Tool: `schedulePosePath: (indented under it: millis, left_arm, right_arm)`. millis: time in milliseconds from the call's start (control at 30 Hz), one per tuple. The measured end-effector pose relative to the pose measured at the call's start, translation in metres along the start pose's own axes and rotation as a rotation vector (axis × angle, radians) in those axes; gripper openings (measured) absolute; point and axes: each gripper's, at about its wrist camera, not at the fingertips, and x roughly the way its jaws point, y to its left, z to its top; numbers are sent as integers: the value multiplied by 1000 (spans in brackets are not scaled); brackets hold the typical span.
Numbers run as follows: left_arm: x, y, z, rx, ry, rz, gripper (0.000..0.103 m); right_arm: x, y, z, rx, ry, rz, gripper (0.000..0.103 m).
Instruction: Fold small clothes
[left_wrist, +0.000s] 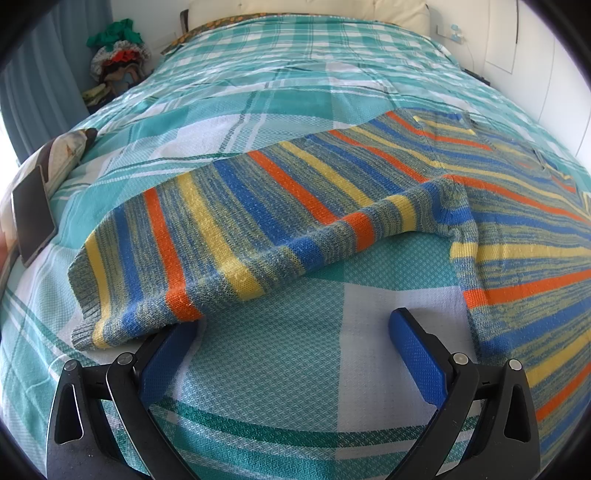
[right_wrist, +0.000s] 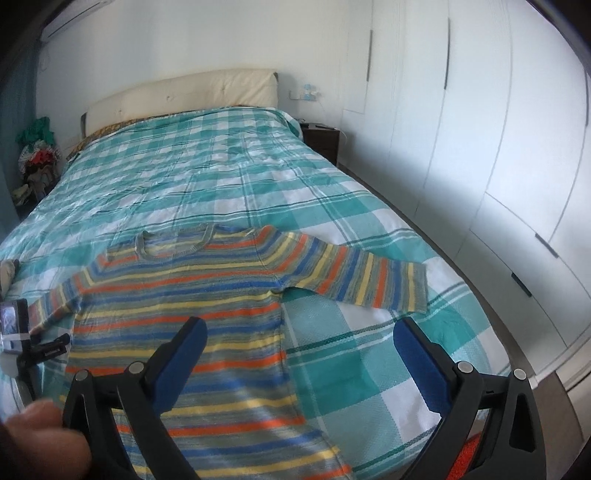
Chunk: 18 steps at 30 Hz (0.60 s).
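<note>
A knit sweater (right_wrist: 184, 295) striped in blue, orange, yellow and grey lies flat on the checked bedspread (right_wrist: 229, 166), neck toward the headboard, both sleeves spread outward. In the left wrist view its left sleeve (left_wrist: 207, 236) stretches across the frame. My left gripper (left_wrist: 295, 325) is open and low over the bedspread, just in front of that sleeve. The cuff edge drapes over its left fingertip (left_wrist: 181, 332). My right gripper (right_wrist: 299, 325) is open above the sweater's lower right side, with nothing between its fingers. The right sleeve (right_wrist: 362, 273) lies beyond it.
A phone (left_wrist: 33, 214) rests on a cushion at the bed's left edge. A pile of clothes (left_wrist: 118, 55) sits past the bed's far left corner. White wardrobe doors (right_wrist: 480, 147) and a dark nightstand (right_wrist: 321, 140) line the right. A hand (right_wrist: 44, 435) shows at bottom left.
</note>
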Motion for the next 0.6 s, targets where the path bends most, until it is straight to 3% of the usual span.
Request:
schedulePosePath:
  millis: [367, 600]
  left_arm:
    - [1, 0, 0, 0, 0, 0, 103]
    - [3, 0, 0, 0, 1, 0, 103]
  right_arm:
    - [23, -59, -20, 76, 89, -101, 102]
    - [6, -52, -16, 87, 94, -24, 102]
